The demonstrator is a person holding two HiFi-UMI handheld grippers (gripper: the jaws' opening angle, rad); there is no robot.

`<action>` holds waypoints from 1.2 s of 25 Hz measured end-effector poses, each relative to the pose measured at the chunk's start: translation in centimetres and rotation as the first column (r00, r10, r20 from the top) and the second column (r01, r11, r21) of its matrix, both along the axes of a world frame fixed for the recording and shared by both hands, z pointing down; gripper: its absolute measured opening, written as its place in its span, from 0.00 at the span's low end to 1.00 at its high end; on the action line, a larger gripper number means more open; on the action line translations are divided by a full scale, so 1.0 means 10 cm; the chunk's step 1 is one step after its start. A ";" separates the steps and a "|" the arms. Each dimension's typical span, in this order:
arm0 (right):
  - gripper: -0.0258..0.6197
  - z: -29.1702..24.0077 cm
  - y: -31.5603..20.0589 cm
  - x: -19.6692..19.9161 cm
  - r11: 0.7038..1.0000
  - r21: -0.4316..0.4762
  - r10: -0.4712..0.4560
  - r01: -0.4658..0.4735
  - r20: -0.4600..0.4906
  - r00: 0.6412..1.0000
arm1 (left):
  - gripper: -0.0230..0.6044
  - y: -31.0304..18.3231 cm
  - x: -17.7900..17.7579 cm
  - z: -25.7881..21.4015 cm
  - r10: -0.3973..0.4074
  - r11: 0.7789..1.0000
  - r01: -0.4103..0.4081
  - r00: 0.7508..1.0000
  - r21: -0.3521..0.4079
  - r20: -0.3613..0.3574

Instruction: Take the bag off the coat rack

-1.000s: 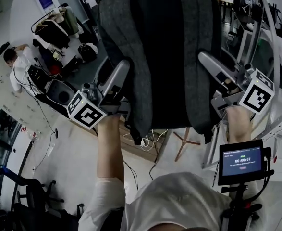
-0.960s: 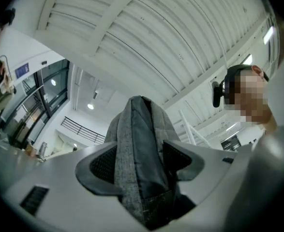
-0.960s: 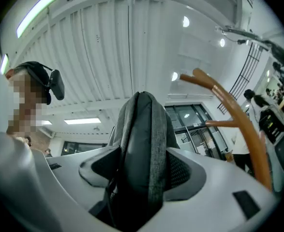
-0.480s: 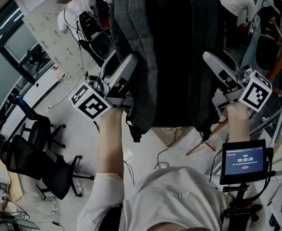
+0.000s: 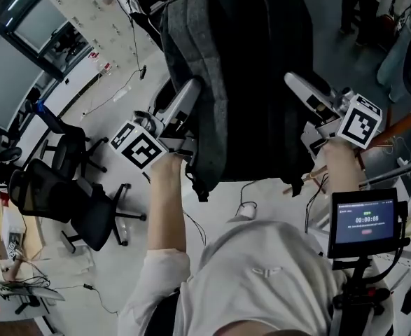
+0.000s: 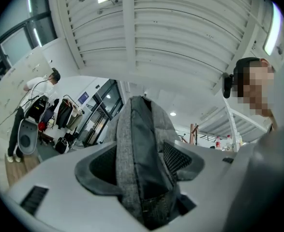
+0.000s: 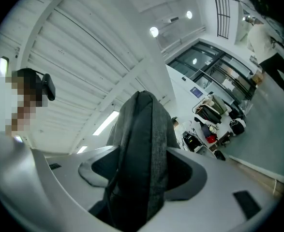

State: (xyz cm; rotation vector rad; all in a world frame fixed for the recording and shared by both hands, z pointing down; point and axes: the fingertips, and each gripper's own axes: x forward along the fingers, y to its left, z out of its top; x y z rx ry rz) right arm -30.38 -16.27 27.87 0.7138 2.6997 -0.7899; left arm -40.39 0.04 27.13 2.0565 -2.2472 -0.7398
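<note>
The grey backpack [image 5: 247, 82] hung in the air before you, clear of the floor. Your left gripper [image 6: 141, 164] pinched a fold of its left edge and your right gripper [image 7: 142, 172] pinched its right edge, jaws parted only by fabric. No rack hook showed touching the backpack, so the lift-off looked done; setting it down likely remained.

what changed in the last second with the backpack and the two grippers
The person has turned with the load: the floor swung past beneath, and office chairs now lie at the left of the head view. Nothing was taken or released. The left gripper and right gripper stay clamped on opposite sides of the grey backpack.
</note>
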 end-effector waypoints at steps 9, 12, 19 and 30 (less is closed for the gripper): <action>0.49 0.63 -0.05 -0.30 0.998 -0.068 0.008 -0.019 -0.156 0.988 | 0.50 -0.01 -0.29 0.60 0.000 0.998 -0.008 0.990 -0.059 -0.142; 0.49 0.72 -0.03 -0.29 0.998 -0.066 -0.001 -0.011 -0.178 0.984 | 0.51 0.03 -0.28 0.72 0.000 0.999 -0.009 0.985 -0.050 -0.172; 0.49 0.82 -0.05 -0.30 0.998 -0.065 0.009 -0.023 -0.219 0.976 | 0.50 -0.01 -0.32 0.87 0.024 0.998 -0.035 0.973 -0.046 -0.228; 0.49 0.92 -0.01 -0.16 0.998 -0.053 0.003 -0.014 -0.199 0.980 | 0.50 -0.02 -0.15 1.00 0.016 0.998 -0.030 0.972 -0.057 -0.232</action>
